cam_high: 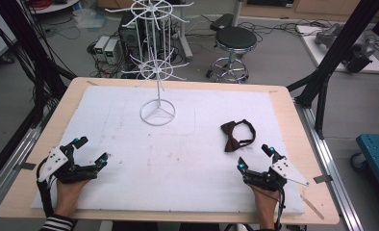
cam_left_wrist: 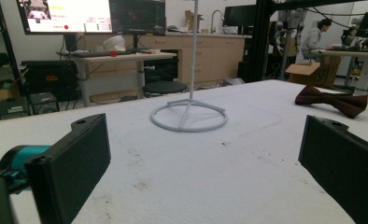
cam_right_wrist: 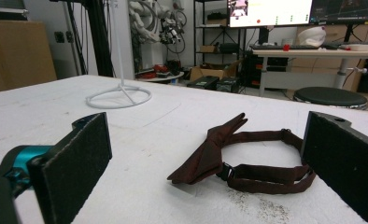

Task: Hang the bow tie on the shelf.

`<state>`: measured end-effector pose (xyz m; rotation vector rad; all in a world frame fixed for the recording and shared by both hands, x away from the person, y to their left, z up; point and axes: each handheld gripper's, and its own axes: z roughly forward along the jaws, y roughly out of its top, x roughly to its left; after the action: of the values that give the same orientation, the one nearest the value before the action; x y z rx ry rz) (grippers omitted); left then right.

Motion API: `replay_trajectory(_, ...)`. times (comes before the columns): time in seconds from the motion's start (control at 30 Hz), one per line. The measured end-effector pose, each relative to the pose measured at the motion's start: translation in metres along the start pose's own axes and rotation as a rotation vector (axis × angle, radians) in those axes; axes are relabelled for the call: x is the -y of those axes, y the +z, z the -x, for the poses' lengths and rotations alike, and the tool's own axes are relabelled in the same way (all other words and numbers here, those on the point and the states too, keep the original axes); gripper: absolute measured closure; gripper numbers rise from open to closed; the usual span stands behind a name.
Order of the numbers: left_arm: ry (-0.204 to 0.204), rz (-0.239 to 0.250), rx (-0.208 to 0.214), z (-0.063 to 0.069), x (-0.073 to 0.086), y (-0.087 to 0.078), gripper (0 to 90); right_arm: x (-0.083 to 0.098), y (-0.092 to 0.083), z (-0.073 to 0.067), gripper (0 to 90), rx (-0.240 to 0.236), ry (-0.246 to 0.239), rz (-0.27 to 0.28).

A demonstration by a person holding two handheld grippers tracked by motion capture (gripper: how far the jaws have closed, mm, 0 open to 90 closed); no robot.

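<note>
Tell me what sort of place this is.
Most likely a robotics lab or workshop: a black metal frame stands round the table, cables trail over the floor, and monitors sit on desks behind.

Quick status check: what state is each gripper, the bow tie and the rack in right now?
left gripper: open, empty, low over the white mat.
right gripper: open, empty, jaws pointed at the bow tie.
bow tie: lying flat on the mat, strap looped, untouched.
white wire rack: upright, hooks bare.
</note>
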<state>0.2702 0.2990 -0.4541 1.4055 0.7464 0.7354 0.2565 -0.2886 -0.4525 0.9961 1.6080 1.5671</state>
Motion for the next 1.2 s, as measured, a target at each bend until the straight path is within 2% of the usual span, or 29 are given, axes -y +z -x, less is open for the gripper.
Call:
replay_trajectory(0.33, 0.002, -0.001, 0.0, -0.0002, -0.0001, -0.0003, 2.6, 0.0002, -0.0002, -0.0011, 1.2, 0.005, -0.026, 0.008)
replay_trajectory(0.47, -0.002, -0.002, 0.001, -0.0004, -0.0001, -0.0003, 2.6, 0.0002, -0.0004, -0.001, 1.1, 0.005, -0.015, 0.008)
replay_trajectory(0.77, -0.003, -0.001, 0.001, -0.0006, -0.0001, -0.0003, 2.6, -0.0001, 0.0006, -0.0008, 1.1, 0.009, -0.025, 0.006)
replay_trajectory(1.0, -0.003, -0.002, 0.001, -0.0006, -0.0001, -0.0004, 2.6, -0.0022, 0.004, -0.0014, 1.2, 0.005, -0.035, -0.034)
replay_trajectory(1.03, -0.004, -0.002, 0.0, -0.0006, -0.0001, -0.0003, 2.6, -0.0033, 0.0051, -0.0013, 1.2, 0.016, -0.043, -0.061)
replay_trajectory(1.2, -0.002, -0.003, 0.0, -0.0006, -0.0002, -0.0004, 2.6, -0.0059, 0.0082, 0.0016, 1.2, 0.005, -0.025, -0.107)
